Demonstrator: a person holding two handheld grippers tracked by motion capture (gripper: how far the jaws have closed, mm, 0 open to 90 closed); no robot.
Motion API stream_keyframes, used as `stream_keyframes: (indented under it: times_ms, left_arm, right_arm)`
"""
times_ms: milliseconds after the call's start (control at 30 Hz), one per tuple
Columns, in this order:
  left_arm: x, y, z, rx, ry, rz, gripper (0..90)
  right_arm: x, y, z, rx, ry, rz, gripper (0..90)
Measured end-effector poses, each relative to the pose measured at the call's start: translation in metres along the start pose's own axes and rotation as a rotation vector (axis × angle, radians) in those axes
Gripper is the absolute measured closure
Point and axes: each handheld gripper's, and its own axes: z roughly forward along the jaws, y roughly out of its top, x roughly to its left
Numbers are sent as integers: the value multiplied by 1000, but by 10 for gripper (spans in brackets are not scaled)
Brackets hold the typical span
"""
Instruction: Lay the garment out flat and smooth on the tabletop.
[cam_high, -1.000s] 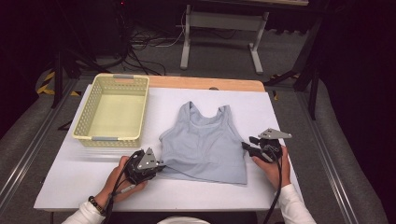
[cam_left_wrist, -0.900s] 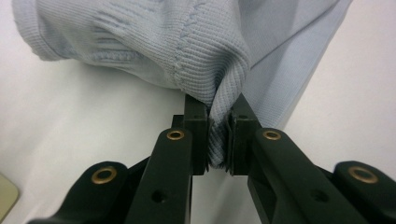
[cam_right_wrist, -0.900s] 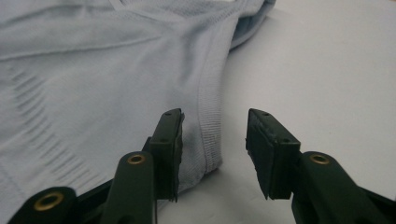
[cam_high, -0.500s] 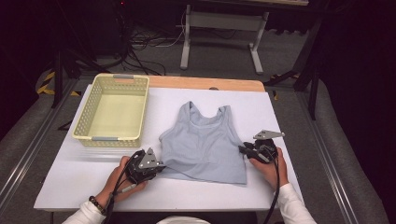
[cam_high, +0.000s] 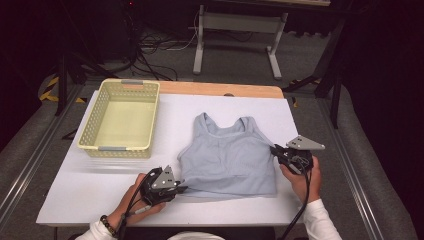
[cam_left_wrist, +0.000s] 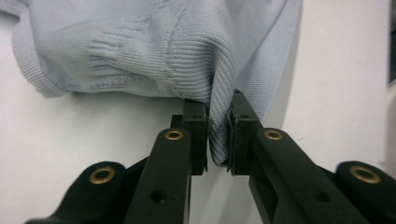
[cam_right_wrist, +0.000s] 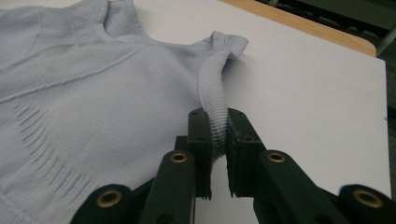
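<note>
Here, flat on the white bench (cam_high: 100, 200): a light blue cropped tank top (cam_high: 227, 162), long axis running from hem to straps, straps pointing toward the far edge, hem toward the person. Well apart to the left, a pale yellow plastic basket (cam_high: 120, 148), empty inside, with nothing standing between it and the garment. Beyond the white sheet, a strip of bare wood (cam_high: 220, 89) along the far edge.

Left tool (cam_high: 181, 188) at the near left corner of the hem, pinching a fold of ribbed hem fabric (cam_left_wrist: 219, 130) between nearly closed pads. Right tool (cam_high: 275, 150) at the garment's right side, jaws just closing, now pressed onto the ribbed armhole edge (cam_right_wrist: 215, 116), that edge drawn up slightly off the bench. Both held in the person's hands, cables trailing toward the near edge.
</note>
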Motion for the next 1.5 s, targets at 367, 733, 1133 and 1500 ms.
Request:
stream_keyframes:
  times_ms: [367, 733, 1133, 1500]
  left_arm:
    - [-4, 3, -22, -93, 51, -61, 519]
    - [26, 23, -2, -130, 224, -114, 426]
    - [66, 30, 53, -1, 271, -254, 402]
    - [69, 35, 56, 5, 282, -227, 659]
  right_arm:
    - [13, -25, 0, 73, -31, 29, 567]
    - [28, -57, -12, 131, 64, 139, 540]
    - [29, -62, -19, 139, 155, 129, 857]
    - [37, -62, -47, 84, 115, 103, 865]
